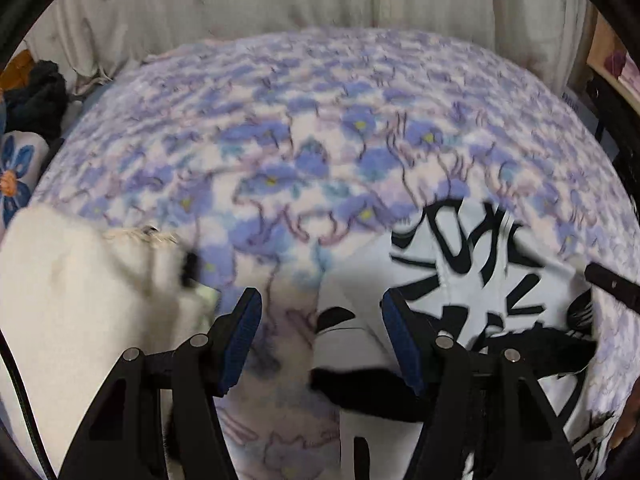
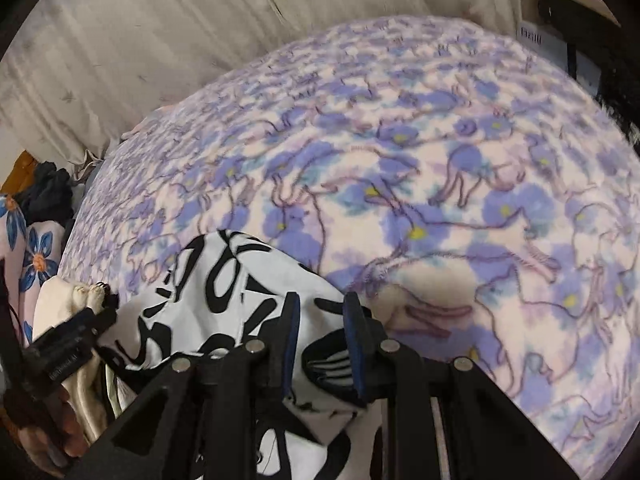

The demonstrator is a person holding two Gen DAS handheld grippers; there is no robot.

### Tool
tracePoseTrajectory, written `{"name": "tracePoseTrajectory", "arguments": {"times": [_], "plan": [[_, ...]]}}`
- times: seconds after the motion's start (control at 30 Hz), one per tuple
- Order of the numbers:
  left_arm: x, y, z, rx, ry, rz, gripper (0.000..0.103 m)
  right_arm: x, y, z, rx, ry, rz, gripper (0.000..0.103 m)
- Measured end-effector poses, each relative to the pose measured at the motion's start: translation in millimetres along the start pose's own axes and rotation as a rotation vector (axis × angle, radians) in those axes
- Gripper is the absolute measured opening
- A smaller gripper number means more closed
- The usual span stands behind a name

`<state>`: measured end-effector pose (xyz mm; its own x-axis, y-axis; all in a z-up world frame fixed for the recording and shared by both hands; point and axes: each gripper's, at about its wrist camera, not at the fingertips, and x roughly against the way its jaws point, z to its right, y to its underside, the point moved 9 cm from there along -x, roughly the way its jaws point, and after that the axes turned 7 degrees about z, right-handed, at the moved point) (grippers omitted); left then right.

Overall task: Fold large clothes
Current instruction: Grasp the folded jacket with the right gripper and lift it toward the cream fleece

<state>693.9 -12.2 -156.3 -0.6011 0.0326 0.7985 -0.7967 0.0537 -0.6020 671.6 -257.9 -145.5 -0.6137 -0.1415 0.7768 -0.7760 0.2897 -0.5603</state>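
A white garment with bold black lettering (image 1: 460,256) lies bunched on a bed. In the left wrist view my left gripper (image 1: 320,294) hovers over its left edge. The jaws stand apart: cloth reaches the right pad (image 1: 400,344), while bedspread shows between the cloth and the left pad. In the right wrist view the same garment (image 2: 224,280) spreads left of my right gripper (image 2: 323,298), whose blue pads are shut on a striped fold of it. The left gripper (image 2: 100,316) shows at the left edge of that view, and a hand (image 2: 60,440) holds it.
A purple-and-white floral fleece bedspread (image 1: 320,140) covers the bed. A cream fringed cloth (image 1: 80,300) lies at the left. Dark clothes (image 1: 36,96) and a blue-flower fabric (image 1: 16,176) sit beyond it. Pale curtains (image 2: 160,40) hang behind, with shelving (image 2: 580,20) at the right.
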Motion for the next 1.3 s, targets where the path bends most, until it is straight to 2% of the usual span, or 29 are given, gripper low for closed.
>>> {"name": "tracePoseTrajectory", "arguments": {"times": [0.07,0.13,0.23,0.37,0.53,0.57,0.63,0.7,0.8,0.93,1.0,1.07,1.1,1.13,1.2,1.3], "plan": [[-15,17,0,-0.010,0.024,-0.048,0.061,-8,6,2,0.010,-0.026,-0.034,0.026],[-23,34,-2,-0.015,0.048,-0.082,0.061,-12,14,5,0.030,-0.038,-0.062,0.042],[-28,56,-2,0.019,0.140,-0.115,0.061,-17,25,12,0.050,-0.061,-0.111,0.044],[-30,67,-4,0.045,0.206,-0.114,0.061,-24,30,17,0.045,-0.061,-0.140,0.044],[-31,70,-4,0.039,0.207,-0.116,0.063,-8,23,17,0.068,-0.042,-0.087,0.046],[-31,70,-3,0.030,0.204,-0.115,0.064,-4,22,19,0.065,-0.041,-0.075,0.048],[-32,69,-1,0.022,0.200,-0.116,0.066,-1,20,27,0.051,-0.029,-0.069,0.059],[-32,70,0,0.023,0.199,-0.117,0.069,-4,21,34,0.036,-0.019,-0.081,0.060],[-34,69,4,0.023,0.203,-0.121,0.074,-18,24,33,-0.014,-0.065,-0.123,0.060],[-34,70,10,-0.006,0.197,-0.119,0.075,-38,26,18,-0.044,-0.101,-0.153,0.060],[-31,72,12,-0.020,0.200,-0.119,0.075,-44,28,10,-0.033,-0.092,-0.147,0.061],[-30,73,14,-0.045,0.189,-0.116,0.075,-44,29,0,0.003,-0.100,-0.132,0.053],[-29,73,15,-0.054,0.181,-0.113,0.075,-41,30,-9,0.033,-0.138,-0.127,0.026],[-29,73,15,-0.059,0.175,-0.111,0.075,-35,30,-18,0.056,-0.176,-0.117,0.008],[-24,71,15,-0.064,0.152,-0.097,0.074,-20,28,-29,0.141,-0.174,-0.054,0.008],[-14,70,14,-0.081,0.128,-0.070,0.072,23,27,-59,0.277,-0.276,0.061,0.008]]}}
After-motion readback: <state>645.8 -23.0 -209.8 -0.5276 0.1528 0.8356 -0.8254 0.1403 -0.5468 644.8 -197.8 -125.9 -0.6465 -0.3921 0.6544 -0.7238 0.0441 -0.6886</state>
